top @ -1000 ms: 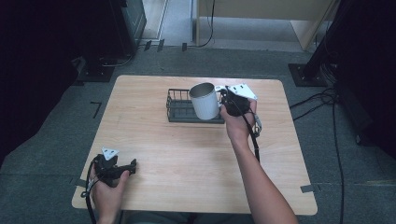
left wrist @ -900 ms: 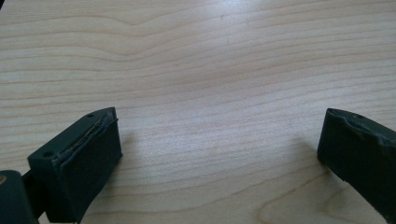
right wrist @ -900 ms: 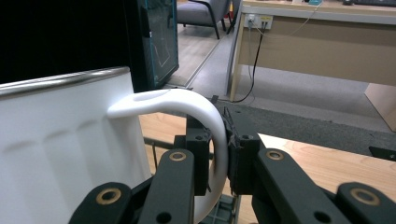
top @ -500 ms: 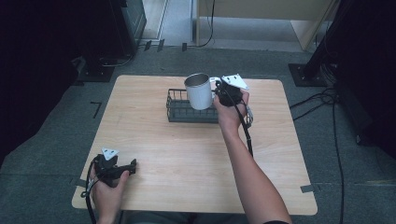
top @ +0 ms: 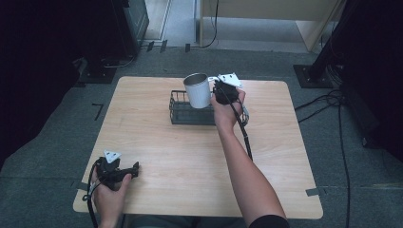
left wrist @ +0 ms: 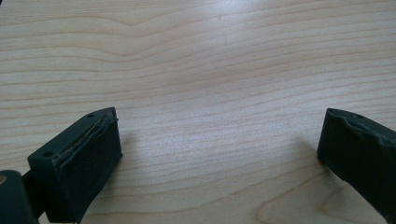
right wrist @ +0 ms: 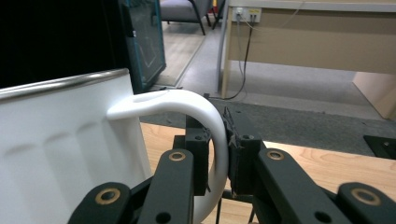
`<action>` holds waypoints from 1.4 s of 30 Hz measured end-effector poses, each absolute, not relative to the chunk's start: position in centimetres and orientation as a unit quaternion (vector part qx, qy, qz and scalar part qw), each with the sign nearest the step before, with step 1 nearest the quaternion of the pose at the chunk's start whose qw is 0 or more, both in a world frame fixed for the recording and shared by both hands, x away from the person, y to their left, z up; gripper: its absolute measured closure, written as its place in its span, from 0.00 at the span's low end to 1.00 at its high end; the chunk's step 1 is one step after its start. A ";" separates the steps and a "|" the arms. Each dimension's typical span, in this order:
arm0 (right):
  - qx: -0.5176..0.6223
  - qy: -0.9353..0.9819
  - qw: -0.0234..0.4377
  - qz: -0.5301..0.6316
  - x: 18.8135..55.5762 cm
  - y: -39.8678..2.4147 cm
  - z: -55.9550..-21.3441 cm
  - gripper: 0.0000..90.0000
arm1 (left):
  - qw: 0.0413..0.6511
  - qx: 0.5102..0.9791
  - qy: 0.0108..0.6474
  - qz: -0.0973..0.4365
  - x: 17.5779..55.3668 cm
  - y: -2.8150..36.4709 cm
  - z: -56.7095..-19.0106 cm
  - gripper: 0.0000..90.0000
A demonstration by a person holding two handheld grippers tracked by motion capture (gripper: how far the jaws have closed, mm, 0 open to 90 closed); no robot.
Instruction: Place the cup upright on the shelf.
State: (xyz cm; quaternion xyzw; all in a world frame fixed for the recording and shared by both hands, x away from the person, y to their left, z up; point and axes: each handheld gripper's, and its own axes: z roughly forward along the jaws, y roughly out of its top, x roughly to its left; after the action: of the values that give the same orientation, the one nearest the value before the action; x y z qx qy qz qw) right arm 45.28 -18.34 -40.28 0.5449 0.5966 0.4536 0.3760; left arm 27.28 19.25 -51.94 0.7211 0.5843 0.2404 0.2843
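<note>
My right gripper [right wrist: 216, 154] pinches the curved handle of the white ribbed mug with a metal rim [top: 198, 91], held upright in the air just above the black wire basket [top: 179, 112]. My left gripper [top: 124, 172] rests near the table edge, well away from the basket, jaws wide and empty. I judge the lift done; whether the mug goes into or away from the basket, I cannot tell.

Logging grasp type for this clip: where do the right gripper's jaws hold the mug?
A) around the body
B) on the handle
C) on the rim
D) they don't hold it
B: in the right gripper view the jaws pinch the white mug's curved handle.
</note>
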 end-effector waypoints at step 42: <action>0.534 0.656 0.304 0.437 42.6 -21.3 -44.1 0.38 | 0.284 0.725 0.581 0.238 27.3 19.2 -51.9 0.00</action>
State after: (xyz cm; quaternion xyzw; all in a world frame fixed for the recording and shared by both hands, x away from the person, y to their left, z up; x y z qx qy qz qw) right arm 42.57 -21.34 -44.09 0.5345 0.6563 0.4371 0.3042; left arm 27.26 19.23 -51.92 0.7247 0.5808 0.2380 0.2843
